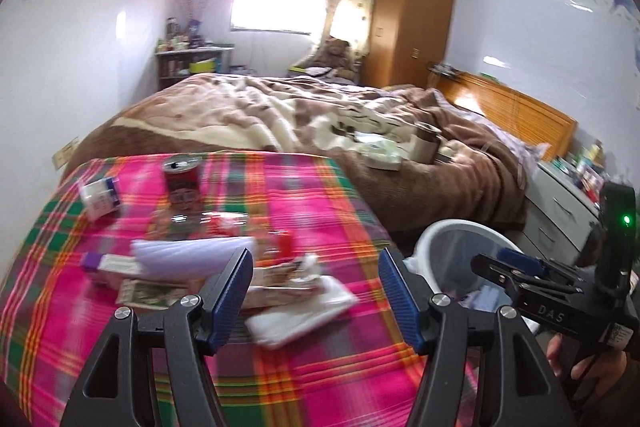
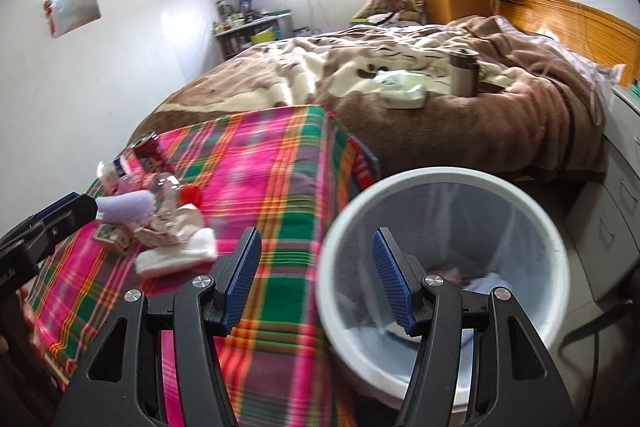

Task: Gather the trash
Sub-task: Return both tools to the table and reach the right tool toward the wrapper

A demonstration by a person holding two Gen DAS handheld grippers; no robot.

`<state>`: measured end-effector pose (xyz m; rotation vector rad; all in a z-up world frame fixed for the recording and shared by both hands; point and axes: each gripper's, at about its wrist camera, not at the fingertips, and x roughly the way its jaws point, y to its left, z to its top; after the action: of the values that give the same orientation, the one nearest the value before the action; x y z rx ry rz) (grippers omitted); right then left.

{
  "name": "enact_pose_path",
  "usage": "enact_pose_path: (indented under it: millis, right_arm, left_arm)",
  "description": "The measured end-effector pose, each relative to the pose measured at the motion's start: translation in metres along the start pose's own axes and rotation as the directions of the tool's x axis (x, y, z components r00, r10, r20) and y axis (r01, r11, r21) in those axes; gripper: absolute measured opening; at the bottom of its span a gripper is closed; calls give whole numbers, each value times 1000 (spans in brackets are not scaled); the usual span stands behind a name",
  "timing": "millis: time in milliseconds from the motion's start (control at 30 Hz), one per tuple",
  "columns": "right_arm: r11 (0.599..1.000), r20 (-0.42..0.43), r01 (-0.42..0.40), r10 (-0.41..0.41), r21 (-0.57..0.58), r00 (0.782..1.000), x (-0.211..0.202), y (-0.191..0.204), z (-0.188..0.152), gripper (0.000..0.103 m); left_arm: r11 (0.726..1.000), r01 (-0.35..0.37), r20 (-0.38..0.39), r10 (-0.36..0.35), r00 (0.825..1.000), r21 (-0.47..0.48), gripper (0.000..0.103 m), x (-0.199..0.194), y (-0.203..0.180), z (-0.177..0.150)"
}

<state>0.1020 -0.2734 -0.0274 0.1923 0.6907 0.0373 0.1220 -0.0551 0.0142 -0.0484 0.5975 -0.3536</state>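
Note:
Trash lies on a pink plaid tablecloth: a white crumpled tissue, a red can, a clear plastic bottle, a white paper cup on its side, a small white box and wrappers. My left gripper is open and empty, just above the tissue. My right gripper is open and empty, over the left rim of the white trash bin, which has a clear liner and some trash inside. The bin also shows in the left wrist view, right of the table.
A bed with a brown blanket stands behind the table, with a metal cup and a tissue pack on it. A grey drawer unit is right of the bin. A wooden wardrobe stands at the back.

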Motion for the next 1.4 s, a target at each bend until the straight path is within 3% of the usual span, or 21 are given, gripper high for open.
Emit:
enact_pose_path:
  millis: [367, 667, 900, 1033, 1167, 1400]
  right_arm:
    - [989, -66, -115, 109, -91, 992, 29, 55, -5, 59]
    - [978, -134, -158, 140, -137, 981, 57, 82, -8, 66]
    - [963, -128, -204, 183, -174, 975, 69, 105, 7, 71]
    - [951, -165, -237, 205, -201, 965, 83, 115, 14, 72]
    - [935, -175, -241, 200, -261, 964, 91, 126, 20, 72]
    - [904, -253, -311, 241, -294, 937, 100, 131, 18, 72]
  left_arm:
    - [991, -118, -41, 116, 992, -63, 65, 1, 70, -16]
    - [980, -161, -117, 147, 982, -120, 65, 18, 113, -32]
    - [977, -159, -164, 136, 977, -141, 68, 39, 129, -33]
    - [979, -156, -189, 131, 973, -128, 72, 48, 130, -36]
    - [974, -204, -244, 174, 954, -102, 73, 59, 133, -39]
    - [973, -200, -259, 165, 952, -115, 73, 58, 147, -42]
